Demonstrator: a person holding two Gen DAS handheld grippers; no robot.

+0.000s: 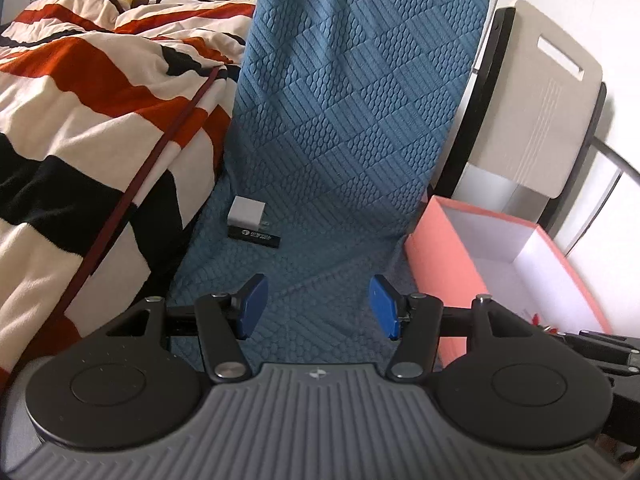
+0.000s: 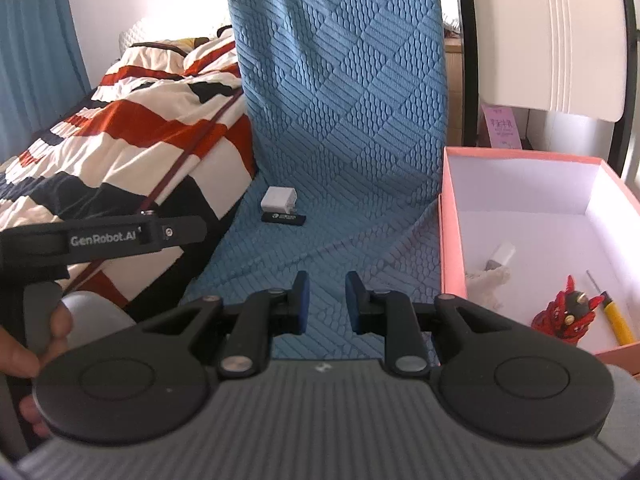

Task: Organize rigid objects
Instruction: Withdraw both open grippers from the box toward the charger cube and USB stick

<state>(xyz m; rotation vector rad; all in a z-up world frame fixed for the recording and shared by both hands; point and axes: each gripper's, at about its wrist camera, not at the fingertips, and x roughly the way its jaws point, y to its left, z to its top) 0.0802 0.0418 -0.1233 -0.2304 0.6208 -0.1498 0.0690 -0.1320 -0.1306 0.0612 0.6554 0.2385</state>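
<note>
Two rigid pieces are lying out on the blue quilted mat [image 1: 352, 128] that covers the bed: a small white charger block [image 1: 247, 211] and, touching its near edge, a flat black bar with pale lettering [image 1: 253, 237]. Beside the mat, on the right, the pink box [image 2: 452, 240] is standing open, already holding a red figurine [image 2: 566, 312], a yellow-handled tool [image 2: 618, 320] and a small white piece whose kind I cannot tell.

The left claw [image 1: 320, 306] is hanging above the mat with its jaws standing well apart and nothing between them. The right claw [image 2: 326, 302] is showing only a narrow gap — also empty, clamped on nothing.

Judging from this, the step in hand is the approach to the remaining pair. The next move is calling for one claw to close in on the charger or the bar — picking them one at a time, since they are touching — then carrying it over the box wall.
</note>
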